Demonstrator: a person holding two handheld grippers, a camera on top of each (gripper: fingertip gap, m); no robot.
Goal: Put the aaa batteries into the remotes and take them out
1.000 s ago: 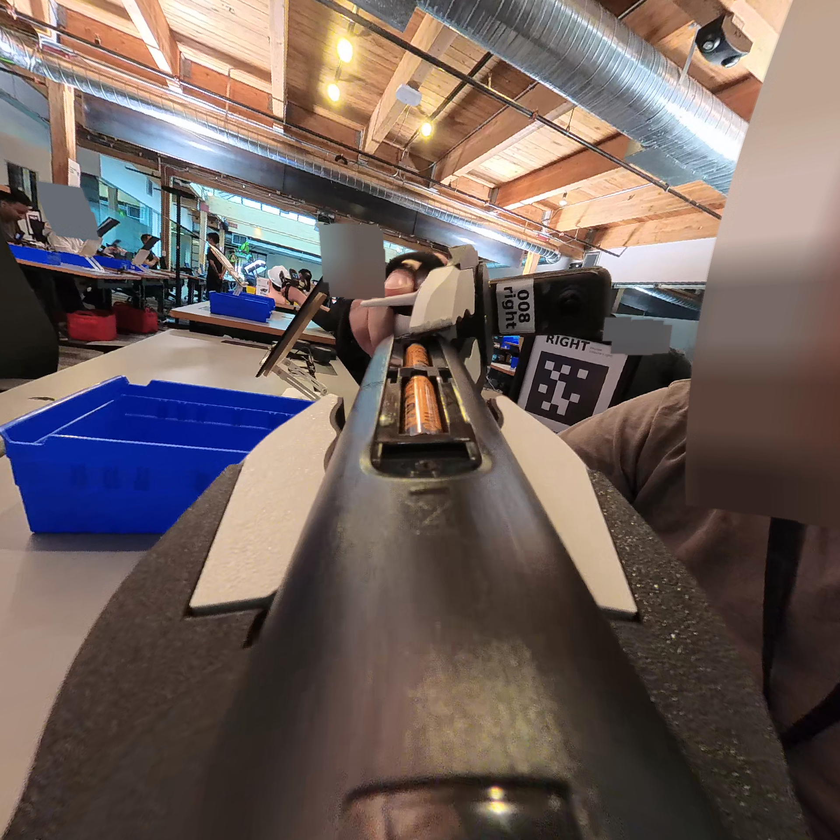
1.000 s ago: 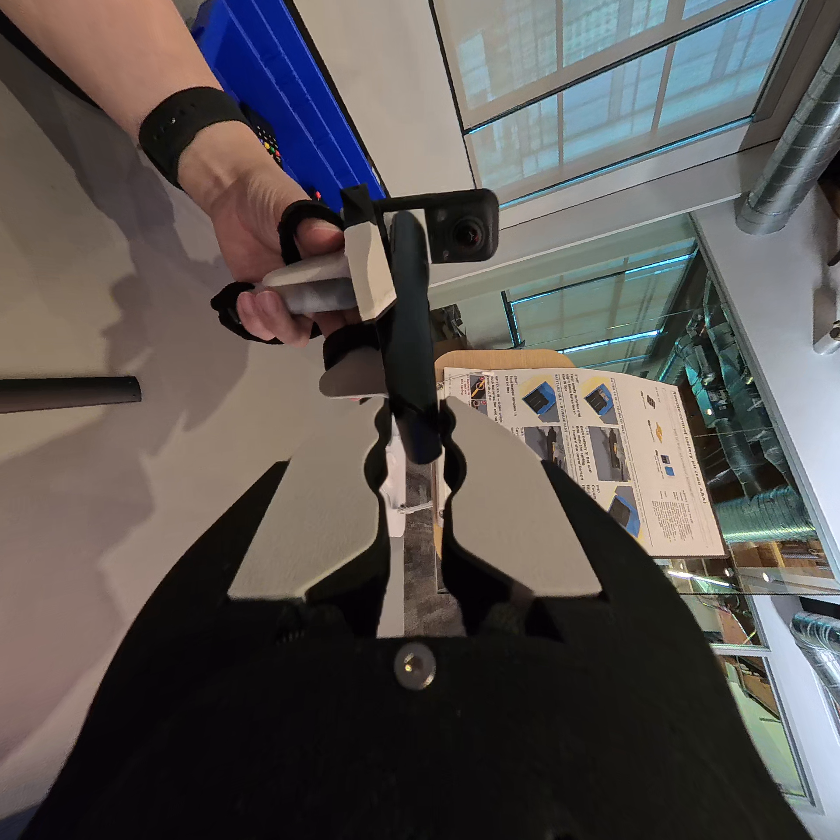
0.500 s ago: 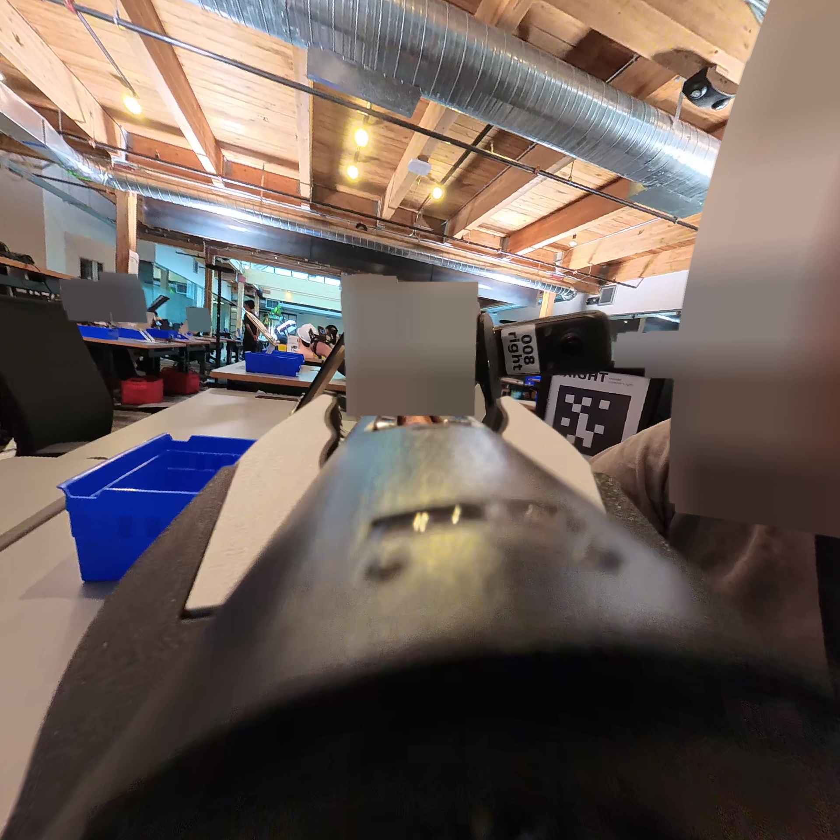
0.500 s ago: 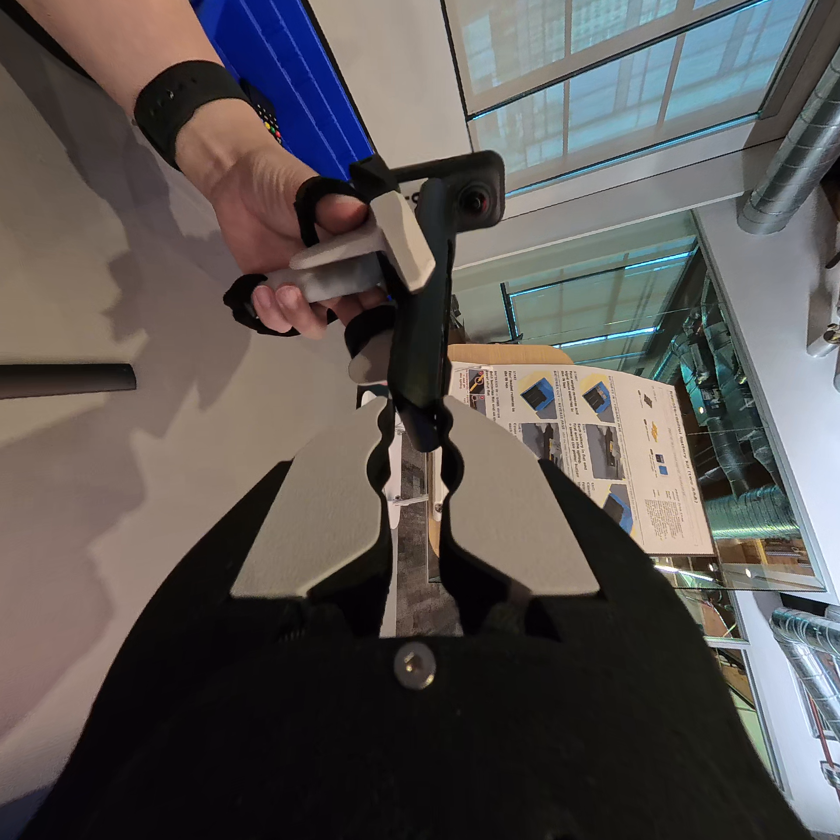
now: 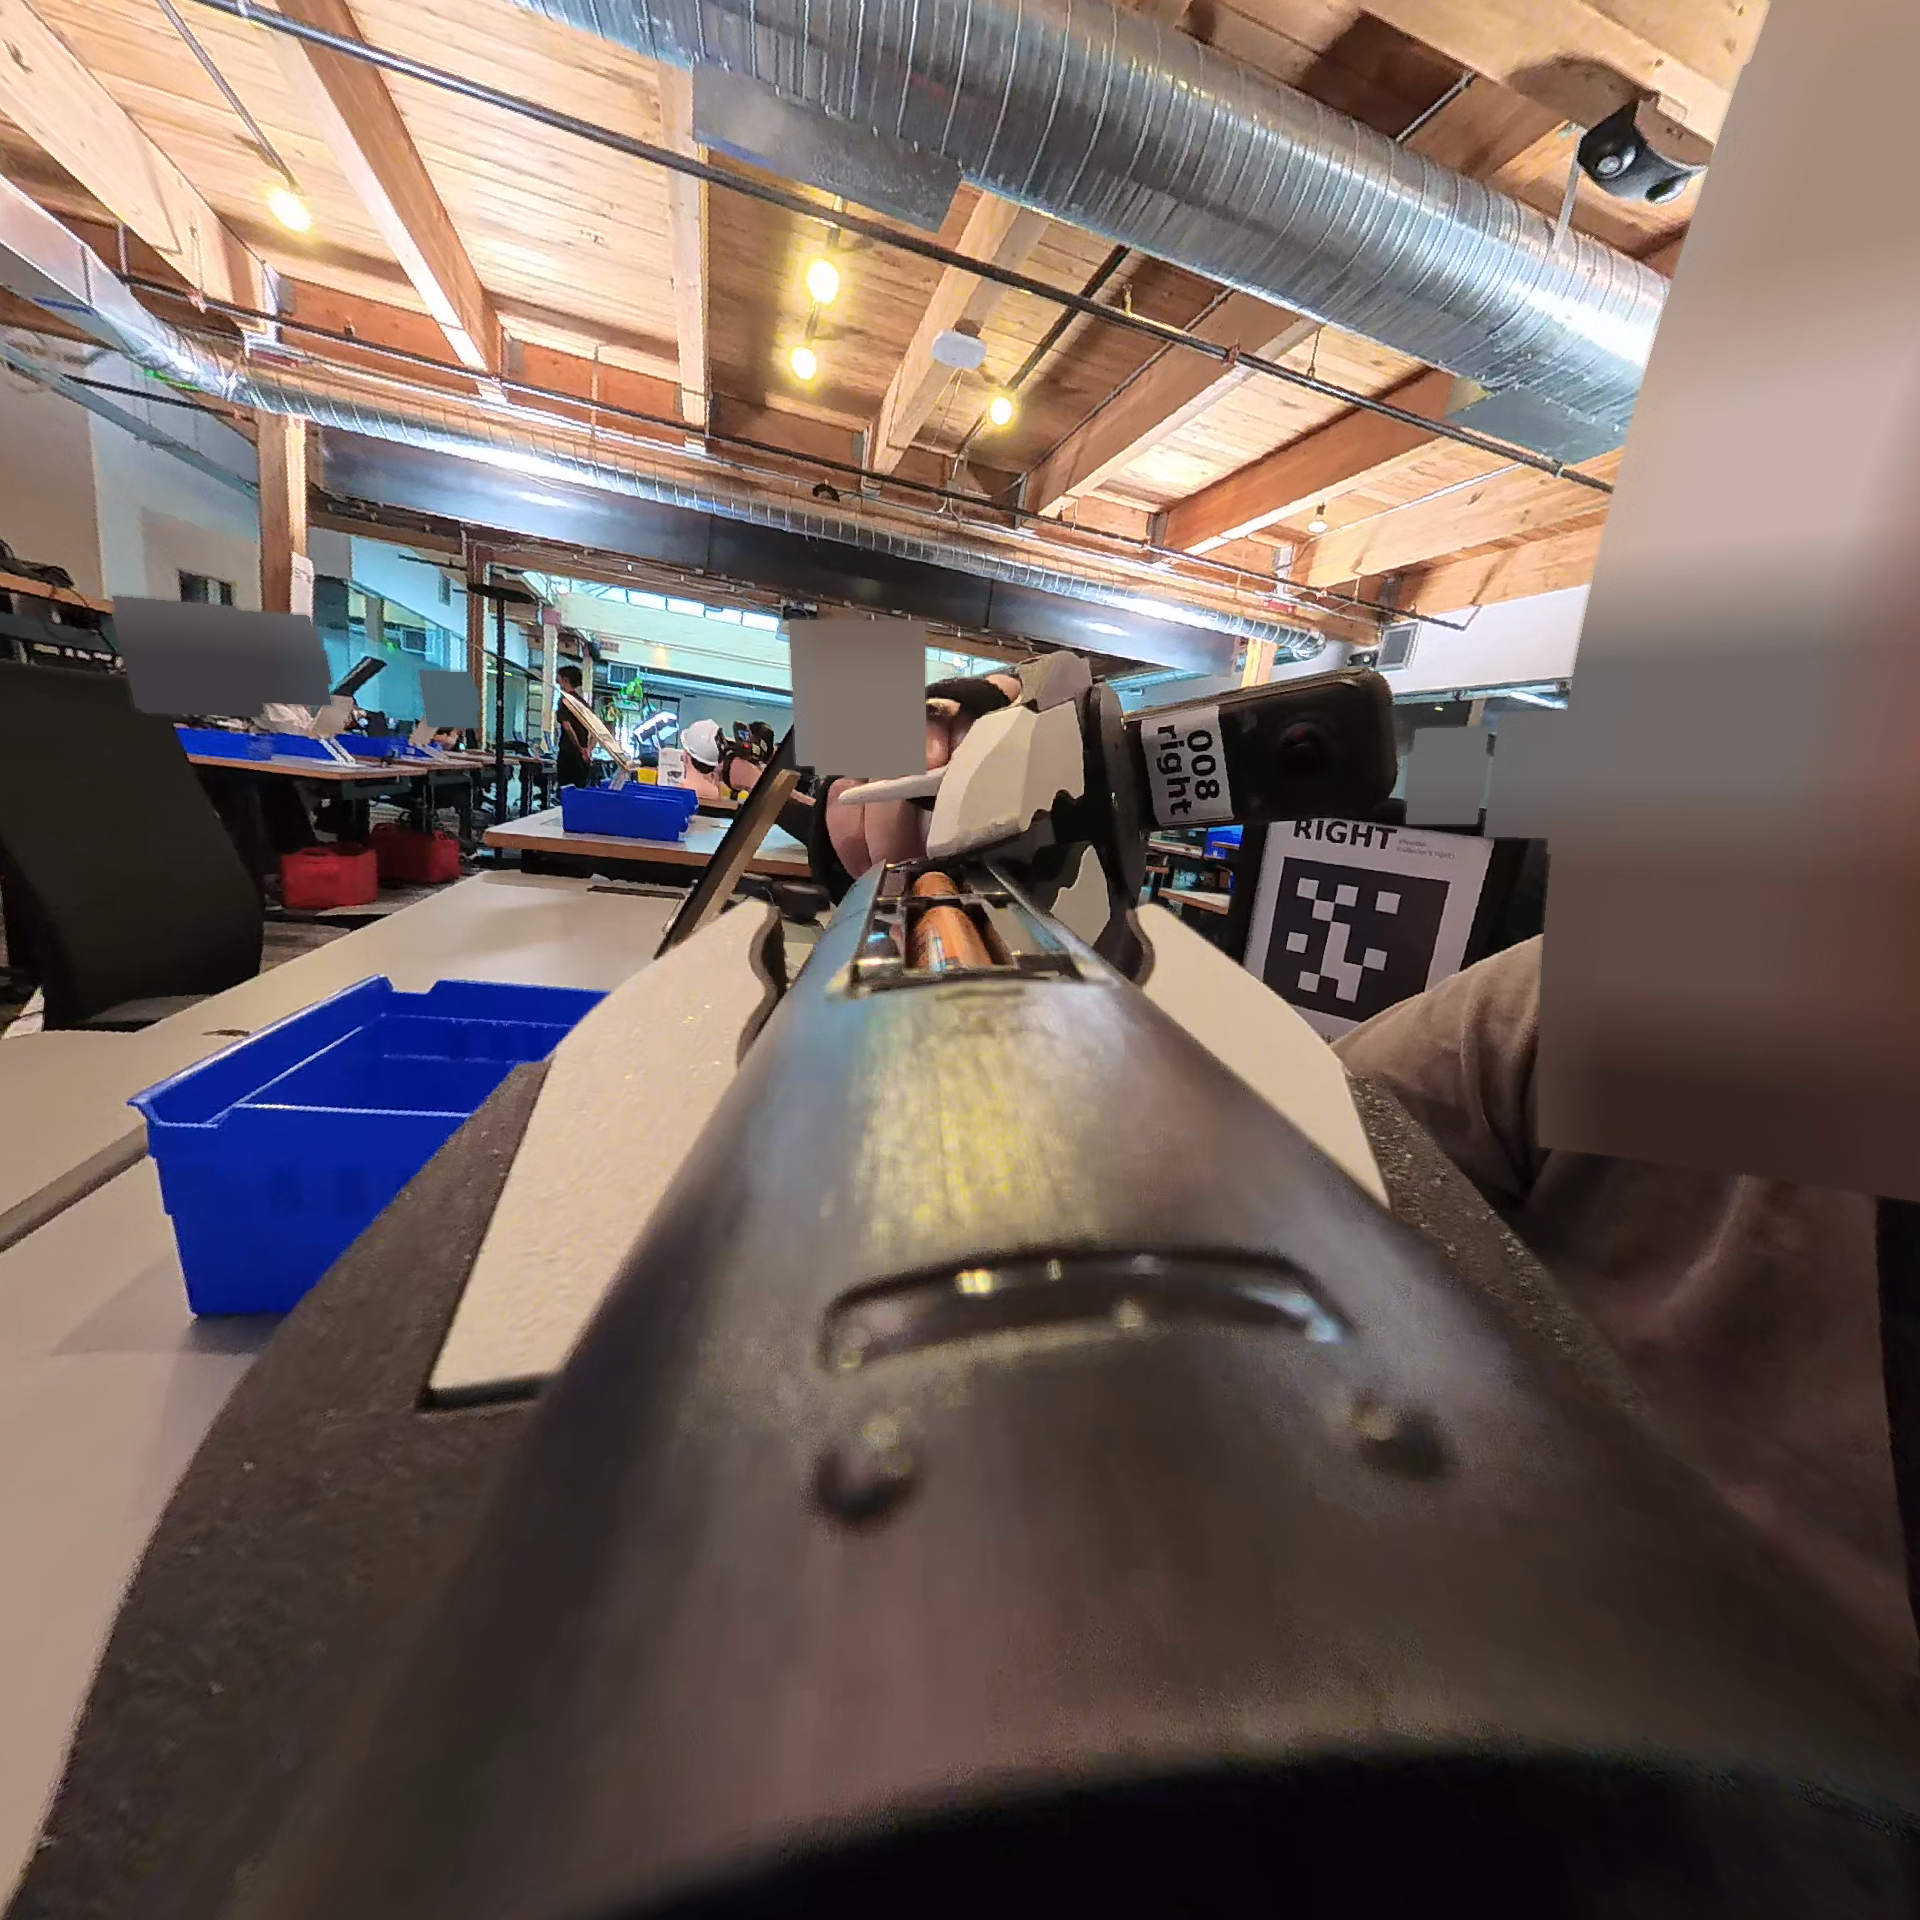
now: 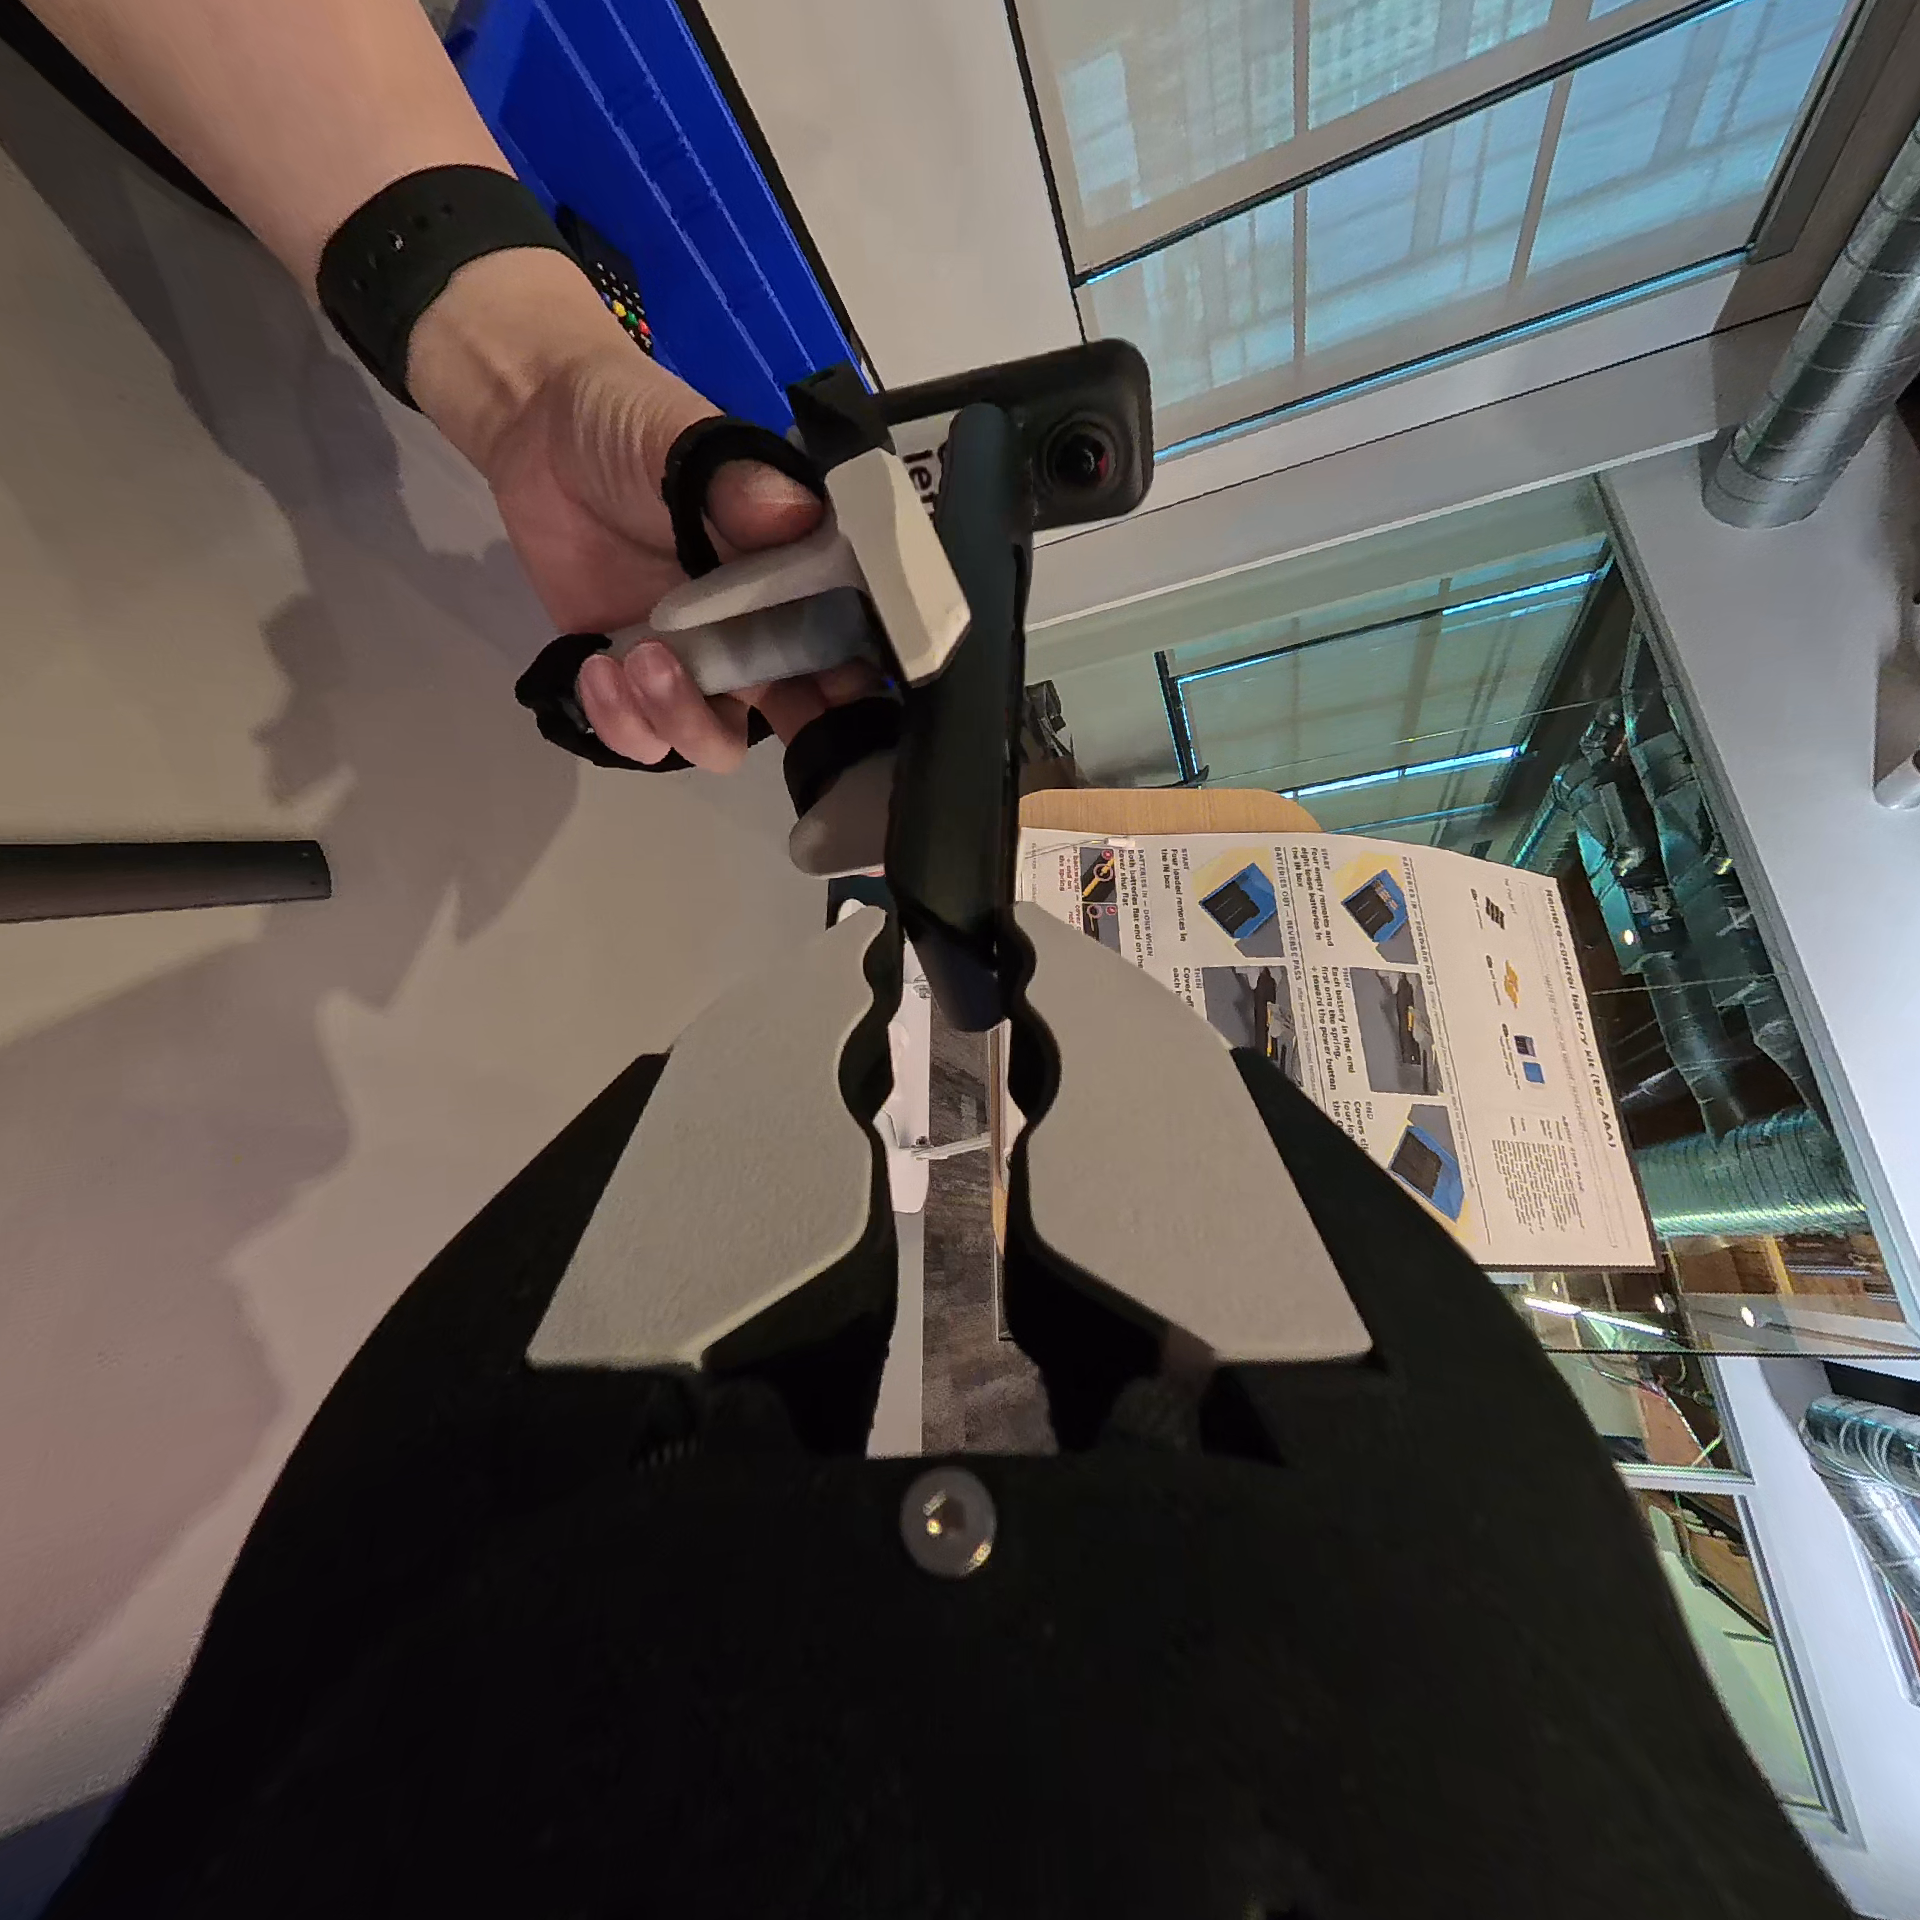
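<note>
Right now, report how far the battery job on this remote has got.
Done: the remote's cover is off and a copper-coloured battery lies in the open bay. In hand: the left gripper clamps the remote; the right gripper closes on its far end. Left: whether a second cell remains cannot be seen.

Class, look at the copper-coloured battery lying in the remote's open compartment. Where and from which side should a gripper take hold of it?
Grip the battery across its round sides, coming straight down from the open top of the remote. It lies lengthwise in a narrow slot, so walls probably block a side approach. The left gripper already holds the remote; the right gripper pinches its far end.
</note>
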